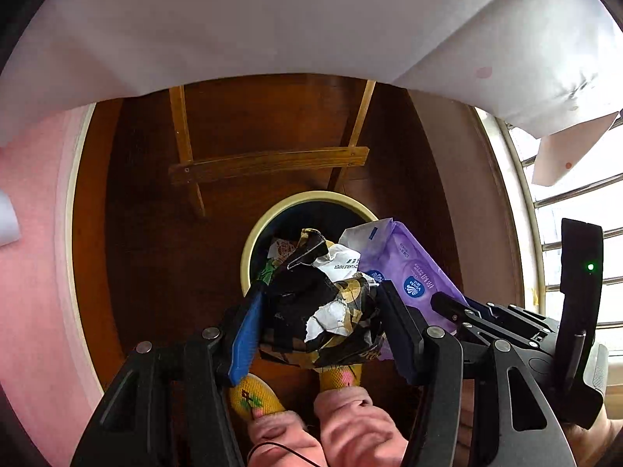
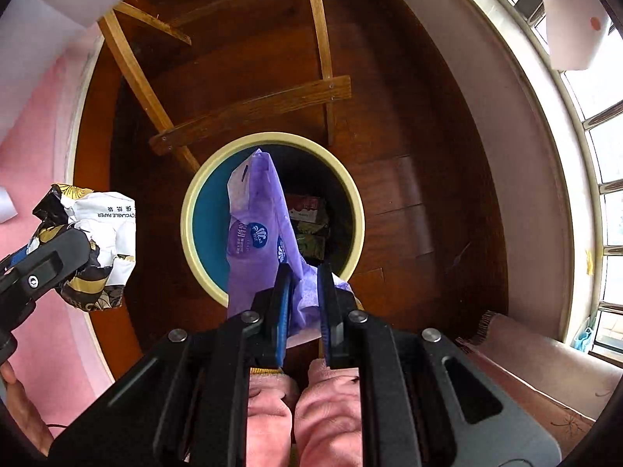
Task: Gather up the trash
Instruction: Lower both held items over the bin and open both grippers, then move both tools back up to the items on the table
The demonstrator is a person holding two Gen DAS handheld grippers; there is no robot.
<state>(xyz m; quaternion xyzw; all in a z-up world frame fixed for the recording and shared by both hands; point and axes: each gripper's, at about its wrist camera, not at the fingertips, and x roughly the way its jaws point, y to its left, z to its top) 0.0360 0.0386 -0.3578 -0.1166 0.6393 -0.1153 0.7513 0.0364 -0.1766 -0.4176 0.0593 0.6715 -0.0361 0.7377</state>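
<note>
Left gripper [image 1: 317, 313] — jaws closed on a crumpled paper bag [image 1: 331, 311], black and gold with white torn patches. The wad fills the gap between the blue-padded fingers [image 1: 245, 334]. Seen from the right wrist view, the bag [image 2: 97, 249] hangs to the left of the bin, over the floor beside the rim, not above the opening.

Right gripper [image 2: 305, 303] — jaws narrow, pinching the lower end of a purple wipes pack [image 2: 253, 229]. The pack hangs from the fingers directly over the bin's opening, its far end reaching toward the back rim. In the left wrist view the pack [image 1: 409, 272] sits just right of the bag, touching or nearly so.

Bin [image 2: 187, 210] — round, cream rim, teal inner wall, standing on the dark wood floor [image 2: 389, 97]. Inside, at the bottom: a few flat wrappers or cartons [image 2: 309, 225], print too small to read.

Surroundings — wooden chair legs and crossbar [image 2: 253, 113] behind the bin; white cloth [image 1: 272, 19] hanging above; barred window [image 2: 607, 194] at right; pink rug [image 2: 35, 148] at left.

Person — pink trouser legs [image 2: 311, 408] and yellow slippers [image 1: 253, 397] below the grippers.
</note>
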